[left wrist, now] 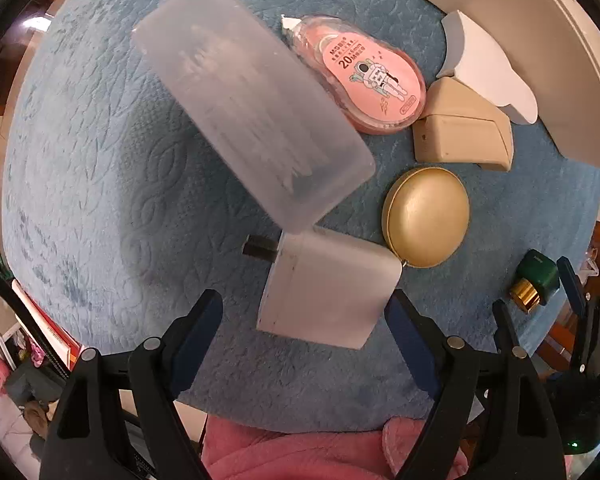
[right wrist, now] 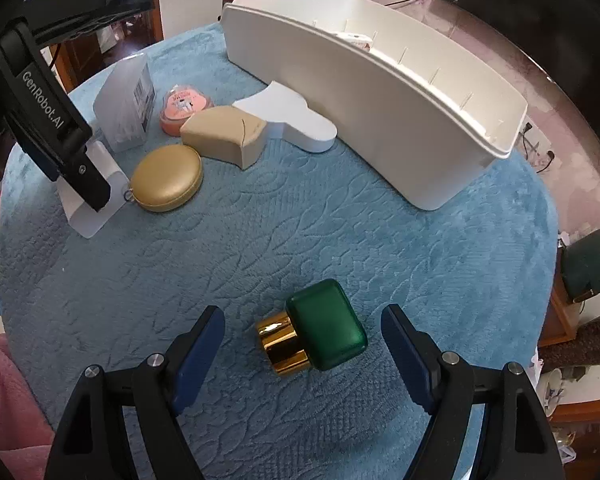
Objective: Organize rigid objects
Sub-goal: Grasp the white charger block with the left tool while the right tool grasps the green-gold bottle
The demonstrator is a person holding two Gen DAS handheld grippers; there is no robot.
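The left hand-held gripper (left wrist: 304,320) points steeply down at the blue-covered desk (left wrist: 100,200), its jaws released and standing either side of a small frosted white box (left wrist: 328,288) at lower centre of its view, pads not pressing it. A taller frosted case (left wrist: 252,120) rises above it; to the right lie a pink correction tape (left wrist: 376,80), a beige wedge (left wrist: 464,128) and a gold round case (left wrist: 426,216).

The right hand-held gripper (right wrist: 302,344) also tilts downward, jaws released, bracketing a green block with gold cap (right wrist: 320,332) at lower centre, without contact. A white bin (right wrist: 380,92) sits at the upper right.
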